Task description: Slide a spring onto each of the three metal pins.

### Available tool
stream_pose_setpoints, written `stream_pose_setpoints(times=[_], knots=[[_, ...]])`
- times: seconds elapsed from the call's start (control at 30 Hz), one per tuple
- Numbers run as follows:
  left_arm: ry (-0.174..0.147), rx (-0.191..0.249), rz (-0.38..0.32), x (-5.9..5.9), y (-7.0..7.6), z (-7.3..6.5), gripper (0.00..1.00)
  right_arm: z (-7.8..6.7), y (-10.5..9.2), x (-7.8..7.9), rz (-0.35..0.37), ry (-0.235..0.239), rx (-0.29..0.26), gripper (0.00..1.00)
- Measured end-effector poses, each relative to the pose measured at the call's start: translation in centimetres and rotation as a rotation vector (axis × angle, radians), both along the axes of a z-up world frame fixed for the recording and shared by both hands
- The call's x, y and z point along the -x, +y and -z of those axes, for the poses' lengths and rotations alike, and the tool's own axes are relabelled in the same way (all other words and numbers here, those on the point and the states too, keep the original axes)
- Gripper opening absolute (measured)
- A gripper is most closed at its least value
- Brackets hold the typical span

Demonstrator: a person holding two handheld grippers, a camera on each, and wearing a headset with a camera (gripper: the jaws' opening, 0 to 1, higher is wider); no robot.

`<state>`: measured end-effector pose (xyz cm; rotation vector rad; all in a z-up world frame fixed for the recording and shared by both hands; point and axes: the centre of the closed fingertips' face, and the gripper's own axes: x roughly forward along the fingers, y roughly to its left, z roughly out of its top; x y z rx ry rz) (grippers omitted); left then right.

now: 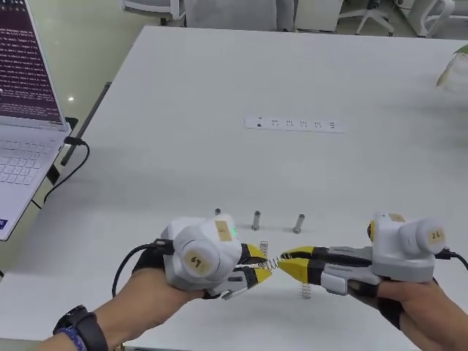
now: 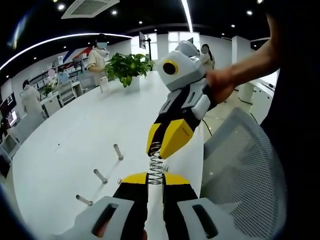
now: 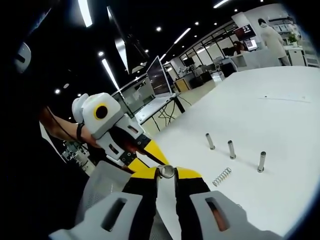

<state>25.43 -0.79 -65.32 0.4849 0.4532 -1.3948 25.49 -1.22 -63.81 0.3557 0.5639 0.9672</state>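
Three short metal pins (image 1: 256,219) stand upright in a row on the white table (image 1: 219,102); all are bare. Just in front of them, above the table, a spring (image 1: 265,252) hangs between my two grippers. My left gripper (image 1: 260,269) is shut on one end; in the left gripper view the spring (image 2: 156,165) rises from its yellow jaws. My right gripper (image 1: 282,263) faces it and grips the other end, with the coil's end (image 3: 166,171) showing between its jaws. A second spring (image 3: 222,176) lies loose on the table near the pins (image 3: 231,149).
An open laptop (image 1: 22,110) sits at the table's left edge, with a black cable (image 1: 73,157) beside it. A white power strip (image 1: 294,124) lies mid-table beyond the pins. A plant (image 1: 453,69) stands at the far right. A mesh chair (image 2: 245,165) is at the near edge.
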Motion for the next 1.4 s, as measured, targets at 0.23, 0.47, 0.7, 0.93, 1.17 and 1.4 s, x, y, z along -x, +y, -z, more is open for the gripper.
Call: stream_pose_setpoints(times=[0.23,0.47,0.7,0.93,1.17,1.4], knots=[[0.003,0.006,0.002,0.1,-0.3,0.0,0.02,-1.1,0.5,0.0,-0.016,-0.018,0.003,0.09],[0.002,0.019,0.006,0.1,-0.8,-0.3,0.02,-1.7,0.8,-0.3,-0.033,-0.041,0.031,0.09],[0.002,0.033,0.003,0.0,-1.0,-0.5,0.02,-1.9,0.7,-0.3,-0.045,-0.053,0.05,0.09],[-0.001,0.046,0.003,0.1,-1.2,-0.8,0.02,-2.0,0.4,-0.1,-0.068,-0.069,0.087,0.1],[-0.007,0.059,0.022,0.4,-1.7,-1.3,0.02,-1.7,-0.1,0.6,-0.161,-0.112,0.214,0.16],[-0.003,0.071,0.041,0.8,-2.2,-1.6,0.02,-1.3,-1.0,1.2,-0.283,-0.168,0.393,0.22]])
